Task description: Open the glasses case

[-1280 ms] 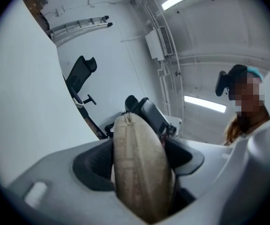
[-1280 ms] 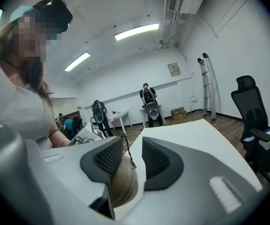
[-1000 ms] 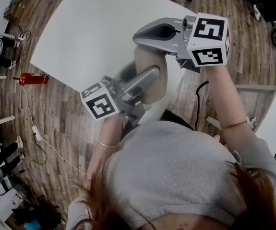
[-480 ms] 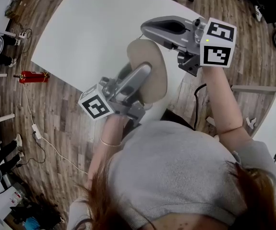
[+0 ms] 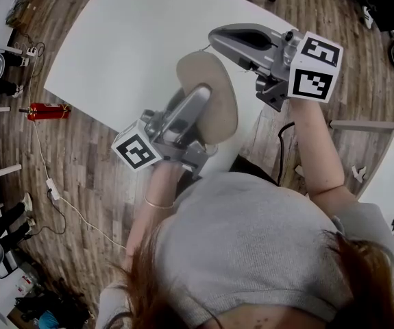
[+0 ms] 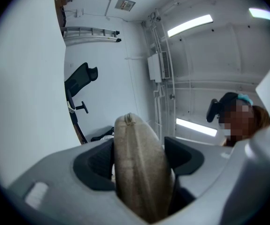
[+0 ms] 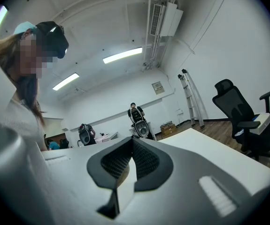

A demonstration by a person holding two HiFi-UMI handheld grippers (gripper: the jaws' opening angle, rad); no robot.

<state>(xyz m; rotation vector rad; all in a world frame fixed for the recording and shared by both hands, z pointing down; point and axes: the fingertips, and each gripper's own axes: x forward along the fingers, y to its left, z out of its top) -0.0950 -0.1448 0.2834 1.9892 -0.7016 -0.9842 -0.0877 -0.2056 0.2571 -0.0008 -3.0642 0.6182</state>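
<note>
Glasses case [image 5: 223,112] in left gripper [image 6: 139,156] (edgewise)

No readable text, brand or number anywhere. Left marker cube [image 5: 136,151], right marker cube [image 5: 314,67]: black-and-white square patterns only. Ceiling sign [image 6: 124,4]: too blurred to read.

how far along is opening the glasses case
Done: glasses case held off the table in the left gripper. In hand: right gripper, jaws shut, at the case's top end; any grip on the zipper is unclear. Left: zipper looks closed, so the opening itself.
</note>
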